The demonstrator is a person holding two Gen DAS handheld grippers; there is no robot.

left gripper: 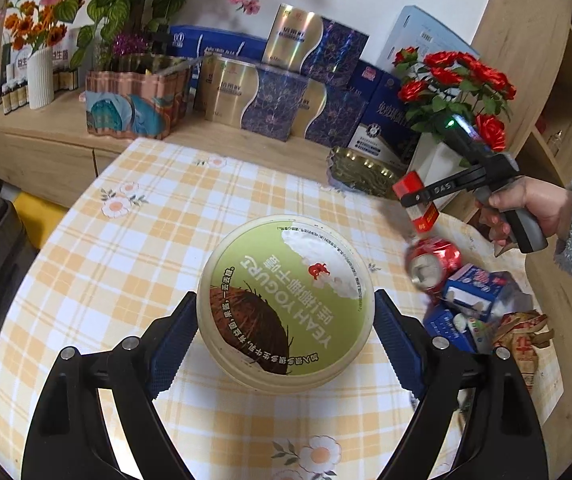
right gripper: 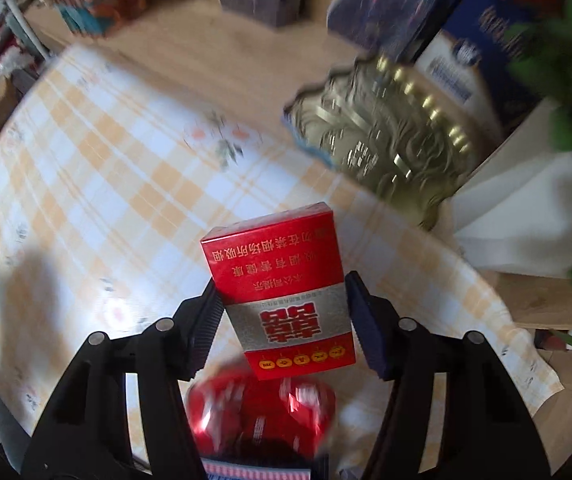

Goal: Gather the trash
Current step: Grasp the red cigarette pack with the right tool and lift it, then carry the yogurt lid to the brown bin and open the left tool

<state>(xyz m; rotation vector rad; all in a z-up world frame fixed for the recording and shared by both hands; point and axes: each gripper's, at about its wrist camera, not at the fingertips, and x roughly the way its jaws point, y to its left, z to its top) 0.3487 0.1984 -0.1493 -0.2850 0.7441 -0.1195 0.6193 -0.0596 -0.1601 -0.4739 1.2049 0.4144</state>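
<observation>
Red cigarette pack (right gripper: 282, 292) sits clamped between the right gripper (right gripper: 282, 320) fingers, long axis along them, above the crushed can (right gripper: 262, 416) on the pile, while the left gripper (left gripper: 286, 332) holds the yogurt tub (left gripper: 286, 300) over the table (left gripper: 126, 248).

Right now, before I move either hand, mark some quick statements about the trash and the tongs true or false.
1. The left tongs hold the yogurt tub. True.
2. The right tongs are empty. False: the red cigarette pack sits between their pads.
3. A crushed red can lies below the raised pack. True.
4. The tub's lid is off. False: the green printed lid covers it.
5. The tablecloth is plain blue. False: it is yellow and white check with flowers.
</observation>
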